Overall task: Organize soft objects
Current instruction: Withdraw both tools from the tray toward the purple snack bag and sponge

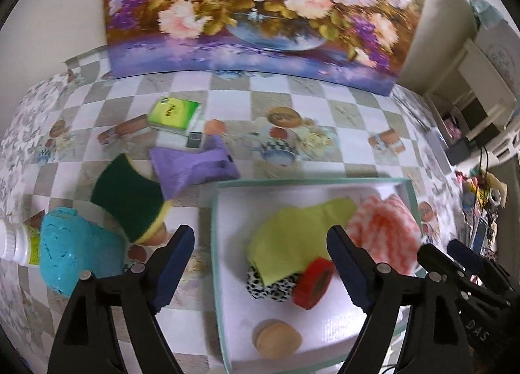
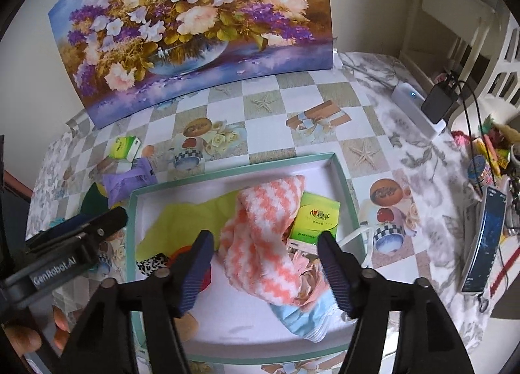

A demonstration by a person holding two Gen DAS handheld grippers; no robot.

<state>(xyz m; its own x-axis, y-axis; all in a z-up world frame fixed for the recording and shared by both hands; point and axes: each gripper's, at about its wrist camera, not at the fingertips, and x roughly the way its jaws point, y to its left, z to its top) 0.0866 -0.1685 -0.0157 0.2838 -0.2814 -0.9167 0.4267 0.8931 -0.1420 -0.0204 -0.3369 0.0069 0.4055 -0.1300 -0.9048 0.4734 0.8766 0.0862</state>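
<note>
The left wrist view is filled at its lower edge by the left hand-held gripper, whose jaws are spread wide with nothing between the pads. A shallow box with a pale green rim is seen beneath it on the checkered surface. Inside the box, a yellow-green cloth is laid near the centre, an orange-and-white towel at 2 o'clock from it, a black-and-white spotted roll and a red tape roll just below it, and a round wooden piece at 6 o'clock. Outside the box, toward 9 o'clock, a green sponge, a purple cloth, a teal soft object and a green tissue pack are left on the surface. A flower painting is propped at 12 o'clock. In the right wrist view the right hand-held gripper is likewise held wide open and empty, directly above the orange-and-white towel, which is draped in the box. A second green tissue pack is set at 3 o'clock of the towel, and a light blue cloth lies at 5 o'clock. The left hand-held gripper is visible at 9 o'clock.
</note>
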